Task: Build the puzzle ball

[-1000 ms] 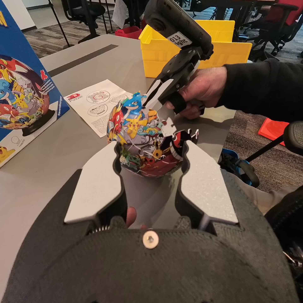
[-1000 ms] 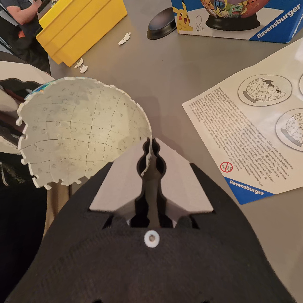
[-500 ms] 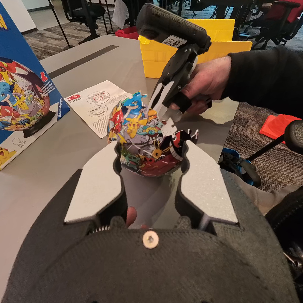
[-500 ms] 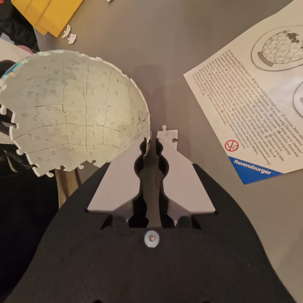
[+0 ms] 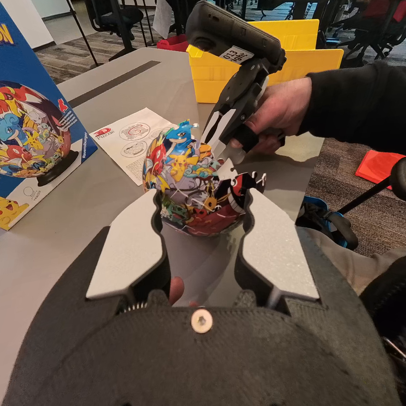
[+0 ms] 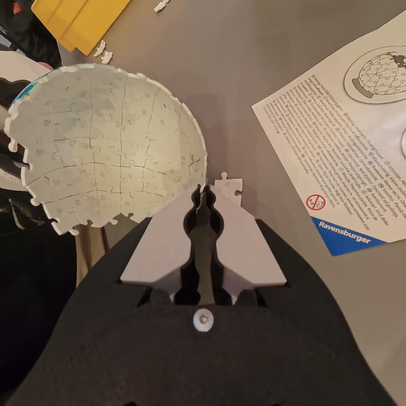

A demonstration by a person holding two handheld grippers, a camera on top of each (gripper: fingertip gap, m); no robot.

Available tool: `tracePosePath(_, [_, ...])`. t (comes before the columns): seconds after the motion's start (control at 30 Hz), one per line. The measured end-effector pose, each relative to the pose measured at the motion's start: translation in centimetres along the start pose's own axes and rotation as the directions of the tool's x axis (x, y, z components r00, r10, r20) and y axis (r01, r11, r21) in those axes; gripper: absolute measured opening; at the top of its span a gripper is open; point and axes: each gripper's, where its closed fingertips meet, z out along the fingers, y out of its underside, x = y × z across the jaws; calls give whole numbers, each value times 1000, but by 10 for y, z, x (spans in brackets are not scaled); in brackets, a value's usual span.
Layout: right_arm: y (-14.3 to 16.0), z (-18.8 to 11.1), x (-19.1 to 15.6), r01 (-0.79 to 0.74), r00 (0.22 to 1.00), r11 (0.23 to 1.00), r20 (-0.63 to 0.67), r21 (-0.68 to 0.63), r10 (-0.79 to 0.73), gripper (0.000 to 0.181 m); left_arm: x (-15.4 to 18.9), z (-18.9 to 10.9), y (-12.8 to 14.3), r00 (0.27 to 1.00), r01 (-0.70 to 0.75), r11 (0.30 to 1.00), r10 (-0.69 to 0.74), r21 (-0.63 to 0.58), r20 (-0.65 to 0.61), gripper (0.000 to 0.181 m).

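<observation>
**Half-built puzzle ball between two tongs on a grey table**

The smooth grey table [image 5: 92,211] stands in an office room with wood-look flooring and black chairs at the back, grey carpet to the right. Far left of the left tongs [image 5: 202,195] stands a blue cardboard puzzle box [image 5: 33,123]. Ahead and left of their tips lies a white printed instruction sheet [image 5: 131,140].

The left tongs stand wide apart, and the colourful, partly assembled puzzle ball shell [image 5: 189,182] rests on the table between and just beyond their white fingertips; whether they touch it cannot be told. From the upper right, a hand [image 5: 279,114] in a dark sleeve holds the right tongs [image 6: 205,186], nearly together at the shell's rim; whether they clamp it cannot be told. A loose white puzzle piece [image 6: 229,186] shows just beside their right tip.

Behind them sits a yellow plastic bin [image 5: 217,81]; its contents are hidden. Small white pieces [image 6: 103,51] lie beside it.
</observation>
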Motion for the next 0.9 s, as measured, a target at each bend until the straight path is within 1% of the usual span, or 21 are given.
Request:
tracePosePath(0.5, [4, -1, 1, 26, 1000, 1000, -4, 10, -26, 3, 4, 2, -3, 999, -31, 1000, 31, 2, -8, 72])
tracePosePath(0.9, [9, 0, 3, 30, 999, 999, -18, -32, -30, 9, 6, 4, -5, 998, -64, 998, 64, -4, -8, 71])
